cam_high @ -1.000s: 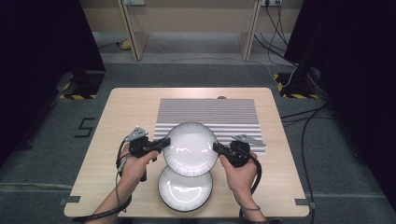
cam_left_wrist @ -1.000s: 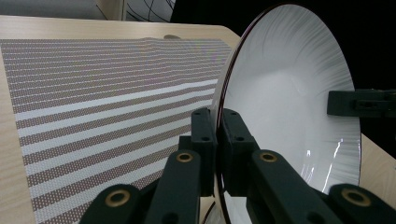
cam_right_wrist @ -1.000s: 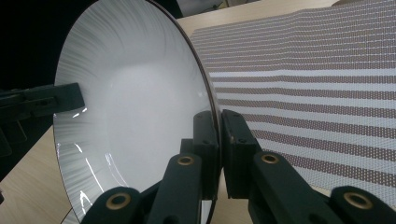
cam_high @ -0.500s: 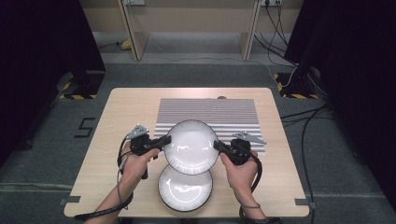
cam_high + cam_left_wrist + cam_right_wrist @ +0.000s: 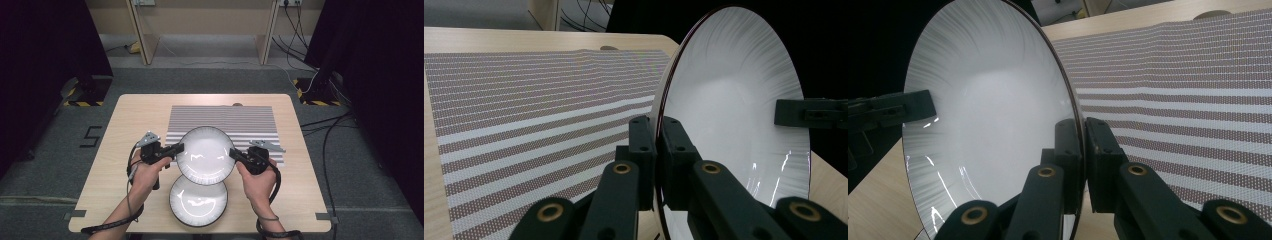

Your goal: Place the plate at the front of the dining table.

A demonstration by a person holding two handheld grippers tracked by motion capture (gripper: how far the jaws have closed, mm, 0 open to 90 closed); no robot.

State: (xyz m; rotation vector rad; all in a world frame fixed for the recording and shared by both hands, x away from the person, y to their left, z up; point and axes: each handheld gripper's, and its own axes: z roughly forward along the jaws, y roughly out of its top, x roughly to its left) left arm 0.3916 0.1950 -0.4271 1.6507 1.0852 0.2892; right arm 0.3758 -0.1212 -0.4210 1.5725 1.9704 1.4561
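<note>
The left gripper (image 5: 176,149) clamps the left rim of the upper plate (image 5: 205,155), its jaws closed on the edge with the white bowl of the plate to their right. The plate is held between both grippers, above the striped mat (image 5: 220,120) and over the far edge of the lower plate (image 5: 198,200), which lies on the table (image 5: 115,150) nearer the person. The right gripper (image 5: 234,153) pinches the opposite rim, its jaws closed on it.
</note>
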